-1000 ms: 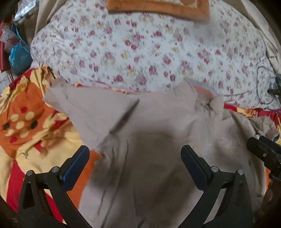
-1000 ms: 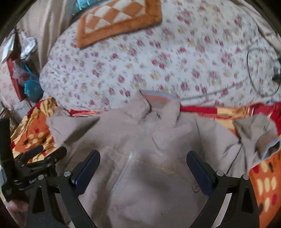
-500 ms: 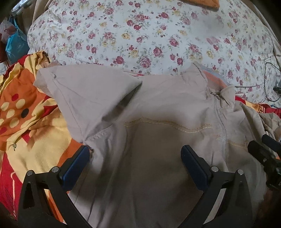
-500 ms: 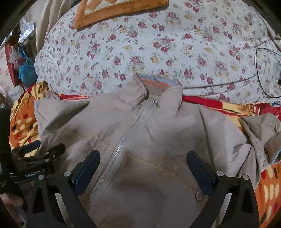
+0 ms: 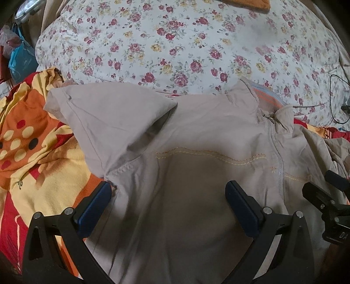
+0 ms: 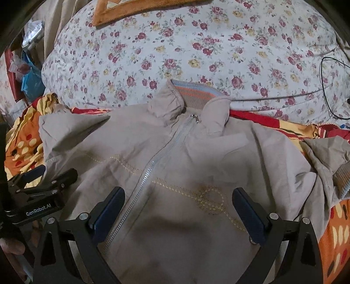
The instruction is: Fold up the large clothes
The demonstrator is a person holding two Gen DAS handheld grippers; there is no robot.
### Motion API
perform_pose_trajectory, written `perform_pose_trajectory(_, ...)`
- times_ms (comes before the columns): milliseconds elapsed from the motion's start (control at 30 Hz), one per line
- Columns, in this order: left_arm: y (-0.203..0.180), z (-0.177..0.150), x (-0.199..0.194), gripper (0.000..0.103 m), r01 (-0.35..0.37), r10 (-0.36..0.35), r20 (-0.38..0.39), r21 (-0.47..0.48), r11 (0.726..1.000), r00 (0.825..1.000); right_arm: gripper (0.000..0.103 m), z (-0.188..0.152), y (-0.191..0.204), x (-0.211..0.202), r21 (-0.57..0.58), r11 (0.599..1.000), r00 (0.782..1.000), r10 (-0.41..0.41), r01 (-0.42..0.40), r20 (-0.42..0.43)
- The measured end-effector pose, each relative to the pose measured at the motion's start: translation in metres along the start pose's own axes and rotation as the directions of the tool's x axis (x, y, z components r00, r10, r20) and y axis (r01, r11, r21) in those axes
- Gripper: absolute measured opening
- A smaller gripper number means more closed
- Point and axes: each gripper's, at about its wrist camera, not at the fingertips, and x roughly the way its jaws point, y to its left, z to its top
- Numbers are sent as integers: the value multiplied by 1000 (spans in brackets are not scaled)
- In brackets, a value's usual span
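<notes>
Bedroom scene: a bed with a loud orange, red and yellow blanket (image 5: 43, 174), and behind it a big white floral duvet (image 6: 196, 54) with an orange mat (image 6: 131, 11) on top. A black cable (image 6: 328, 87) runs along the duvet on the right, and there's a blue bag (image 5: 21, 63) off in the left corner.

The jacket (image 6: 175, 174) is beige, lying face up on the blanket with its collar (image 6: 192, 96) up against the duvet and the zipper (image 6: 153, 163) closed down the front. The left sleeve (image 5: 105, 122) looks doubled over near the shoulder, but it's more bunched than tidy. The right sleeve (image 6: 328, 166) is crumpled out to the side, cuff showing. So I'd say folding has barely begun: the jacket is spread out, both sleeves need bringing in properly, then the body needs folding up.

Both tools hover over the chest area with nothing in them. The left tool (image 5: 168, 207) has its jaws spread wide, one pad right by the armpit seam. The right tool (image 6: 178, 209) is just as wide, straddling the zipper and the yellow stitched emblem.

Only writing I can read is "GenRobot.AI" on the side of the left tool in the right wrist view. No label legible on the jacket.
</notes>
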Motion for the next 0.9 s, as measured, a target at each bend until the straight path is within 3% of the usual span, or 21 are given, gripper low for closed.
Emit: perform_pose_trajectory(900, -2, -2, 2, 103, -12, 12, 0, 6, 1000, 1000, 99, -2, 5, 3, -12, 1000, 1000, -17, 17, -6)
